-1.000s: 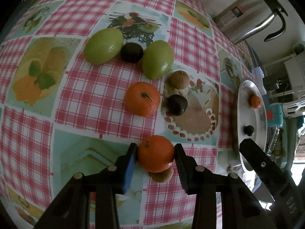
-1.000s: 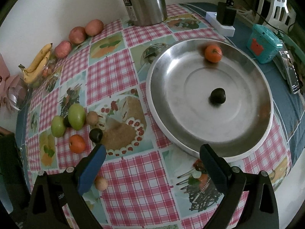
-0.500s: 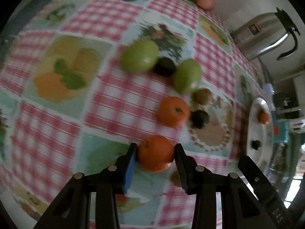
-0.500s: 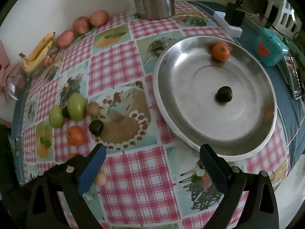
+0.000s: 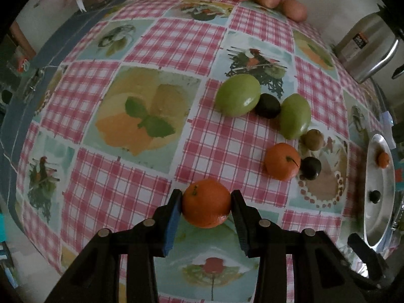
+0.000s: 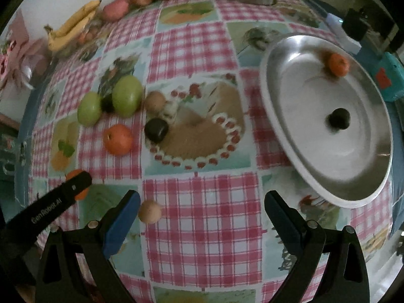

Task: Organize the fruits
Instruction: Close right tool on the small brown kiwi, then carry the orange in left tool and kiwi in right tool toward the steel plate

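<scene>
Checked cloth in pink and white covers the worktop [image 6: 202, 202], and the fruits are only partly sorted. Far left of the right gripper [image 6: 202, 221], the left gripper [image 5: 205, 203] is clamped on a tangerine [image 5: 206, 203] and holds it clear of the cloth. Ahead of it wait two green fruits [image 5: 238, 94], a second tangerine [image 5: 282, 161], two dark fruits [image 5: 311, 168] and a brown one [image 5: 313, 139]. The right gripper stands wide open with nothing in it; a small tan fruit [image 6: 149, 211] lies just beside its left finger. Ahead to its right, the steel tray [image 6: 303, 151] holds only one tangerine [image 6: 338, 64] and one dark fruit [image 6: 339, 118]. I judge most of the work is left.
</scene>
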The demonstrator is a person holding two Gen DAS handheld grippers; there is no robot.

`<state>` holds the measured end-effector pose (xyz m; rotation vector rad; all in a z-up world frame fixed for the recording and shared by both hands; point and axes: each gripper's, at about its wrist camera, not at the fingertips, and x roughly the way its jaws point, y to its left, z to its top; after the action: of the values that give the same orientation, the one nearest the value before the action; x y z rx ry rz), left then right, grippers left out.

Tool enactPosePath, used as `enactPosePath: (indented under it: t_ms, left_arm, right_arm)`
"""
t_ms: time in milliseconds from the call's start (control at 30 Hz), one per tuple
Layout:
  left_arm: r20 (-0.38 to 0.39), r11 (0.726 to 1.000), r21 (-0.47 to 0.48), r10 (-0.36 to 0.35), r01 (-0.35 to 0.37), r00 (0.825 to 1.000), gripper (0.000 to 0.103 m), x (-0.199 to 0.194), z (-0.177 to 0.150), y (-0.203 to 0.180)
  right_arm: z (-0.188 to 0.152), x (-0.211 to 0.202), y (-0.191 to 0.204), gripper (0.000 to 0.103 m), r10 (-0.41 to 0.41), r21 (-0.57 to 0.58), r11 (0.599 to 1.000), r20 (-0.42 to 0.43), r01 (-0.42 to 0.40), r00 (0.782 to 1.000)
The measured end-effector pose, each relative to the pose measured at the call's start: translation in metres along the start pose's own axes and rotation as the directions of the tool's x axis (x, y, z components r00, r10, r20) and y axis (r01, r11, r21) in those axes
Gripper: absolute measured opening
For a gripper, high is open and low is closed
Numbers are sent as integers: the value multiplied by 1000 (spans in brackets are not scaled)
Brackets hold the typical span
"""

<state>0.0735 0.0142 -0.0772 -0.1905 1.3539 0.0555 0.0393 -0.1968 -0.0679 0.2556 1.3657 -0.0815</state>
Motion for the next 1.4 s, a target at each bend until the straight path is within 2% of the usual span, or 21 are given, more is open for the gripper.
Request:
enactPosePath:
  t_ms: [233, 433, 533, 700, 900, 967, 1167, 1233, 1400]
  left_arm:
    - [-14, 999, -37, -14, 13, 1000, 42, 2, -2, 12]
    - [-9, 999, -37, -19, 19, 1000, 42, -2, -3, 17]
    - [-9, 999, -36, -18, 18, 1000, 42, -5, -3, 12]
    - [-14, 999, -36, -19, 19, 1000, 42, -4, -3, 3]
    - [-22, 999, -33, -21, 21, 1000, 42, -1, -2, 1]
    - [-20, 999, -33, -21, 20, 1000, 42, -1, -2, 1]
    - [-14, 999, -31, -17, 17, 1000, 42, 1, -1, 0]
    - [-13, 999, -30, -18, 17, 1000, 42, 2, 0, 0]
    - [-7, 999, -36, -17, 17, 1000, 42, 2, 2, 0]
  right_arm:
    - [-8, 15, 14, 99, -1, -62, 998, -63, -3, 998]
    - [-13, 12, 27, 97, 2, -117, 993, -36, -6, 999]
    - [-16, 16, 34, 78, -2, -148, 989, -44, -5, 999]
    - [-18, 28, 43, 75, -11, -179, 984, -70, -1, 997]
    - [-21, 34, 62, 61, -4, -225, 974, -55, -8, 998]
    - [-22, 35, 68, 51, 2, -230, 973, -51, -14, 999]
    - [-20, 31, 70, 31, 36, -236, 971, -49, -47, 998]
    - [-18, 29, 70, 27, 55, -239, 969, -54, -66, 997]
    - [-18, 28, 71, 27, 71, -244, 966, -55, -82, 996]
